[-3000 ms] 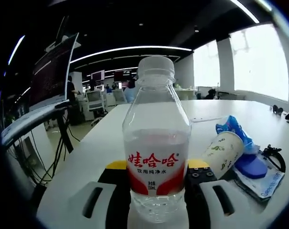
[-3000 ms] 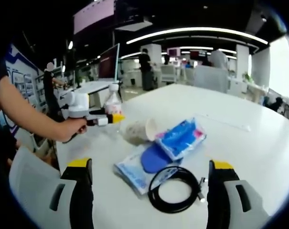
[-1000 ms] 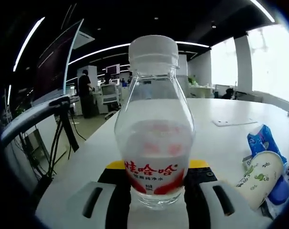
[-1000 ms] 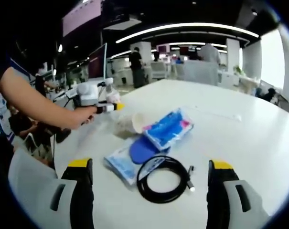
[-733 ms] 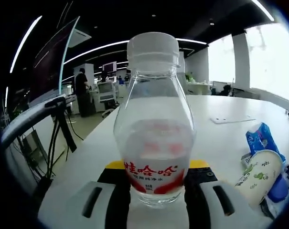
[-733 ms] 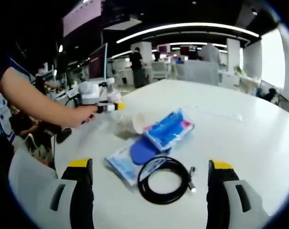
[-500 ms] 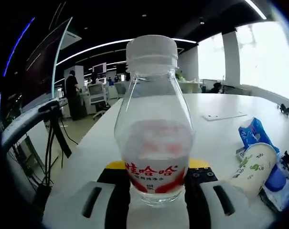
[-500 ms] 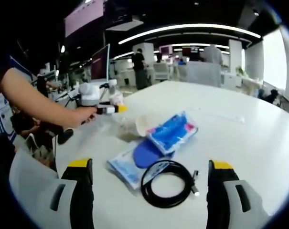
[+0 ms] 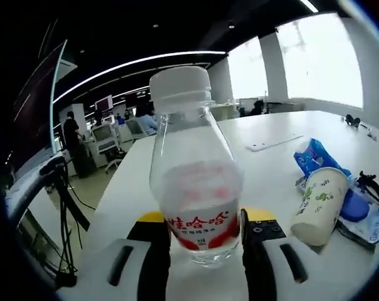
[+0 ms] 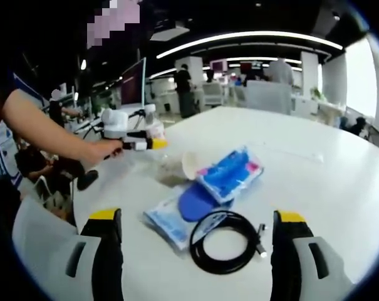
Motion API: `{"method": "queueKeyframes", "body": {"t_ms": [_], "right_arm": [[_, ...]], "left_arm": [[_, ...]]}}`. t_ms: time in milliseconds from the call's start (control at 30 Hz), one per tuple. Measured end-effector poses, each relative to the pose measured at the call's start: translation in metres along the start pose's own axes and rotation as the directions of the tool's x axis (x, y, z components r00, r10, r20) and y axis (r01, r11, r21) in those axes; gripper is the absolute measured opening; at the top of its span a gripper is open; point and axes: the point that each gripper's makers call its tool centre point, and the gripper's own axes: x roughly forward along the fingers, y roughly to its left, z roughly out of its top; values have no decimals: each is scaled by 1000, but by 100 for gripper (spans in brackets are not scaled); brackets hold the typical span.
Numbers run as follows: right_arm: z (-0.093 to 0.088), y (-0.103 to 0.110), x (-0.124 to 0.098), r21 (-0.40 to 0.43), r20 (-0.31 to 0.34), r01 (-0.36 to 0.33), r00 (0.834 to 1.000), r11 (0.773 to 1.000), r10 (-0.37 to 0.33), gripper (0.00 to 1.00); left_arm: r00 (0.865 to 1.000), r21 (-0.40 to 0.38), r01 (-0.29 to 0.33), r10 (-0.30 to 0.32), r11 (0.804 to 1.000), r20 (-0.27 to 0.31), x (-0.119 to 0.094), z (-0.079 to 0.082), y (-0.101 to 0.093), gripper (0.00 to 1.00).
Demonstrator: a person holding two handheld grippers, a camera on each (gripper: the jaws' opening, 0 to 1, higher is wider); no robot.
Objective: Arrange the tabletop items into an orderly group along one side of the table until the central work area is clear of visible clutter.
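A clear water bottle (image 9: 195, 188) with a white cap and a red label stands between the jaws of my left gripper (image 9: 205, 219), which is shut on it. The bottle leans slightly left. A paper cup (image 9: 314, 210) lies on its side to the right of it. In the right gripper view, a hand holds the left gripper (image 10: 139, 144) with the bottle (image 10: 153, 127) near the table's far left edge. My right gripper (image 10: 197, 219) is open above a coiled black cable (image 10: 227, 241), holding nothing.
Beside the cup (image 10: 186, 165) lie a blue packet (image 10: 230, 172), a blue disc (image 10: 192, 204) and a clear packet (image 10: 170, 222). The white table (image 10: 321, 182) stretches far to the right. Monitors, desks and people fill the room behind.
The left gripper has swung with the bottle, so the cup and packets stand larger on its right, and the bottle now leans left. The right gripper stays open and has hardly moved.
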Motion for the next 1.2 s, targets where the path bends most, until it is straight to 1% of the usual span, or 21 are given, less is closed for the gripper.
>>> {"method": "queueKeyframes", "body": {"t_ms": [100,167,200,233,267,400,633,867,1200], "right_arm": [[1,0,-1,-3,0,3,1000,1000,-3,98],[1,-2,-2,-3,0,6,1000,1000,-6,98],[1,-2,-2,-1,0,8,1000,1000,-8,98],[1,-3,-2,-1,1,9,1000,1000,-9,98],[1,-3,-2,0,0,10,1000,1000,-10,98],[3,-4,-4,-4,2,11,1000,1000,-11,97],[3,-6,-6,-1,3,17,1000,1000,-17,97],[2,-7,-8,3,5,21,1000,1000,-22,97],[2,-8,-9,3,6,24,1000,1000,-24,97]], "left_arm": [[1000,13,11,-11,1000,0,1,0,-1,42],[1000,6,2,-2,1000,-1,1,0,0,41],[1000,1,-13,13,1000,-4,1,0,1,41],[999,-28,-41,41,999,-8,0,-1,3,41],[999,-41,-52,52,998,-8,1,0,3,41],[995,-56,-95,94,994,-18,3,0,4,40],[990,-69,-140,138,988,-31,7,0,8,40],[988,-71,-150,148,986,-37,10,1,12,40],[987,-68,-157,154,985,-43,8,1,11,41]]}}
